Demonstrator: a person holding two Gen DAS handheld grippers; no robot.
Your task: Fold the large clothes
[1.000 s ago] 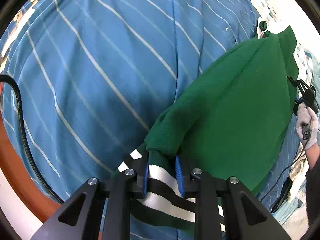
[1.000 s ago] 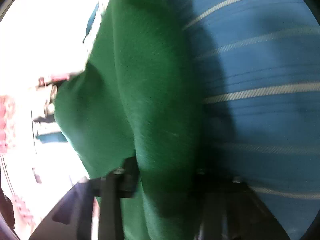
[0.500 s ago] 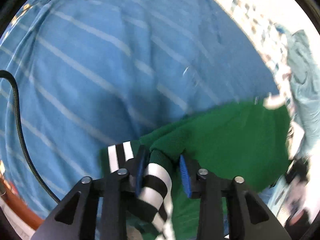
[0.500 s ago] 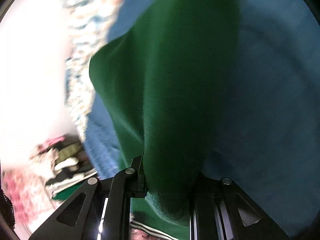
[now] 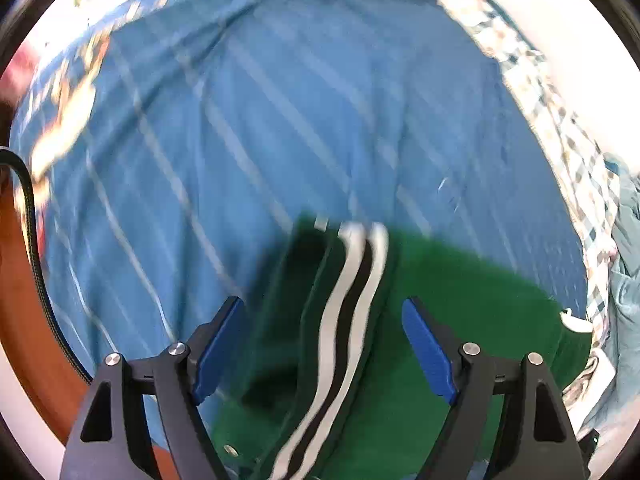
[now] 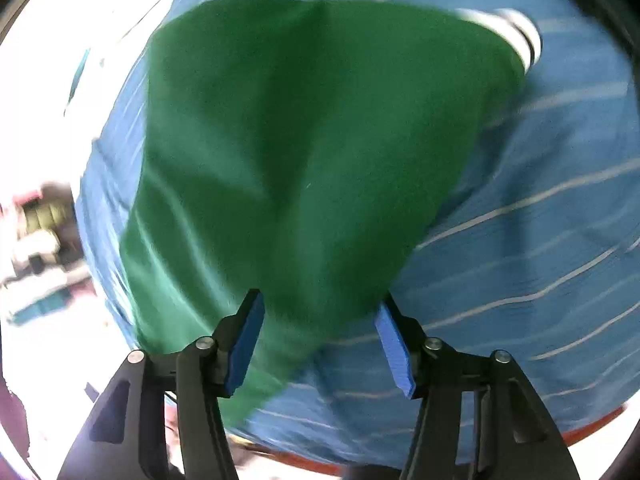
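While your left tongs (image 5: 324, 354) point steeply down over the bed, their blue pads (image 5: 430, 354) stand spread, having just been opening, and neither pad presses on cloth. Between and below them lies the green garment (image 5: 460, 320), with its black-and-white striped cuff (image 5: 348, 308) running up through the gap; the motion blur leaves it unclear whether the cuff touches either pad. The garment rests on the blue striped bedsheet (image 5: 280, 120), which covers the bed. In the left wrist view a black cable (image 5: 34, 240) curves down the left side, beside the bed's reddish-brown wooden edge (image 5: 24, 320). A patterned cloth (image 5: 560, 128) borders the sheet at the far right.

Your right tongs (image 6: 320, 336) are likewise spread, their jaws having just been opening. The green garment (image 6: 300, 140) spreads out ahead of them as a broad panel on the blue striped bedsheet (image 6: 540, 240); its nearest fold lies between the pads (image 6: 394, 350), and the picture does not clearly show the pads pressing it. The striped cuff (image 6: 516, 36) shows at the garment's far right corner. The bed's reddish edge (image 6: 592, 424) runs along the lower right of that view.
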